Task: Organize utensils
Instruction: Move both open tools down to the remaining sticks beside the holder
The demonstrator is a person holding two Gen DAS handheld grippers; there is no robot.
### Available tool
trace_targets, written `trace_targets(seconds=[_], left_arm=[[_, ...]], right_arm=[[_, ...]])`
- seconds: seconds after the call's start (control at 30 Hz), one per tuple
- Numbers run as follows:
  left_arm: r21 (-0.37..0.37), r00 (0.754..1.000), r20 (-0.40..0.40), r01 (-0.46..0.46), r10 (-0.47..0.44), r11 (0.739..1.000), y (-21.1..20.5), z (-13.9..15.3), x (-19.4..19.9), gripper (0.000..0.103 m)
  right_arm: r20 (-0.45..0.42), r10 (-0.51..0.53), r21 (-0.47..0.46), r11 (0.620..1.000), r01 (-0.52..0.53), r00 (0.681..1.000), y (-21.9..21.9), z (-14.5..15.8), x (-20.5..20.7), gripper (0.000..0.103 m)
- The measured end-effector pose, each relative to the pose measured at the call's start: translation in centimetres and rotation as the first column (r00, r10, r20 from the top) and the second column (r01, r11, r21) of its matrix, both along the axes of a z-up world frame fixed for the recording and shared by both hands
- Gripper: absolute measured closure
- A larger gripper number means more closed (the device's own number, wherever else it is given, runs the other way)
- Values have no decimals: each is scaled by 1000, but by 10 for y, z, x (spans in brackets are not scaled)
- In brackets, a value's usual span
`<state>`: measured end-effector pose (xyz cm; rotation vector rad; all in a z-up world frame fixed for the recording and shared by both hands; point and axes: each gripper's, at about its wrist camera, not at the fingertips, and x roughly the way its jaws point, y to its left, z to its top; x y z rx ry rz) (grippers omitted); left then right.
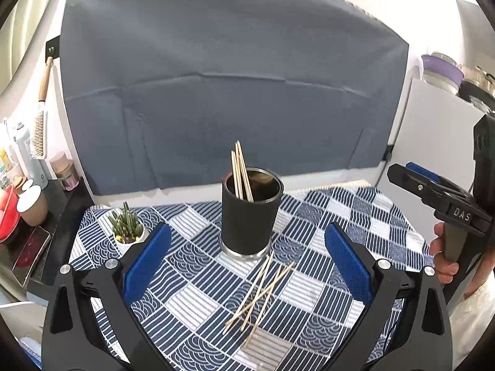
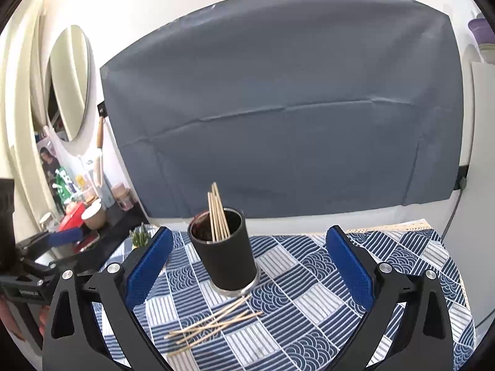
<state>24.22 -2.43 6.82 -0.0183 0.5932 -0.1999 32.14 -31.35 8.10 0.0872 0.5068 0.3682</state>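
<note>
A black cup (image 1: 249,216) with a steel base stands upright on the blue patterned cloth (image 1: 191,303). Several thin wooden sticks (image 1: 240,173) stand in it. Several more sticks (image 1: 260,296) lie crossed on the cloth just in front of the cup. My left gripper (image 1: 247,266) is open and empty, above the loose sticks. In the right wrist view the cup (image 2: 224,256) holds sticks (image 2: 218,213), and the loose sticks (image 2: 210,327) lie in front of it. My right gripper (image 2: 247,269) is open and empty, facing the cup.
A small potted succulent (image 1: 126,228) stands left of the cup. Cluttered jars, a paper cup and a phone (image 1: 31,250) sit on a dark shelf at the left. A grey cloth backdrop (image 1: 232,92) hangs behind the table. The right gripper (image 1: 433,191) shows at the right edge.
</note>
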Motion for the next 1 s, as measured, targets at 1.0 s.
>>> trace_targets(seconds=[1.0], left_arm=[[-162,917,-320,194,-237,968,61,-117,113,6]], right_arm=[[-374,-185,-95,982,161,909,69,-125,24,8]])
